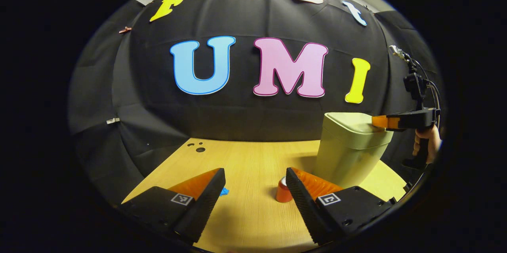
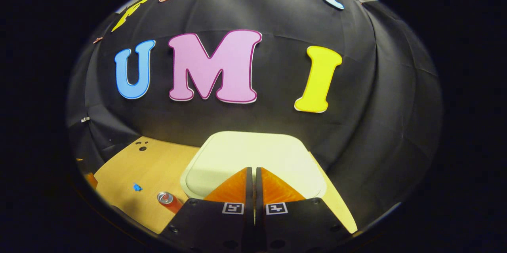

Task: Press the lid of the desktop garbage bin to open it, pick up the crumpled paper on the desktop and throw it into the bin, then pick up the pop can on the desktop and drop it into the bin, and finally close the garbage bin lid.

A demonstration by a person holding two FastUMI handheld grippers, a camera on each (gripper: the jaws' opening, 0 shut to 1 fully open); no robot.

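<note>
A pale green desktop bin (image 1: pixel 350 148) stands at the right of the wooden table (image 1: pixel 245 154) with its lid (image 2: pixel 253 154) down. My right gripper (image 2: pixel 253 169) is shut with nothing between its fingers, and its tips rest on or just over the lid's near part. It also reaches in from the right to the lid's edge in the left gripper view (image 1: pixel 376 121). My left gripper (image 1: pixel 254 172) is open, low over the table. An orange pop can (image 1: pixel 283 192) stands upright by its right finger. A small blue crumpled paper (image 1: pixel 224 191) lies beside its left finger.
A hand (image 1: pixel 427 142) holds the right gripper at the table's right edge, and a black device on a stand (image 1: pixel 414 82) rises behind it. Dark holes (image 1: pixel 200 149) mark the far left of the tabletop. The cloth wall runs close behind the bin.
</note>
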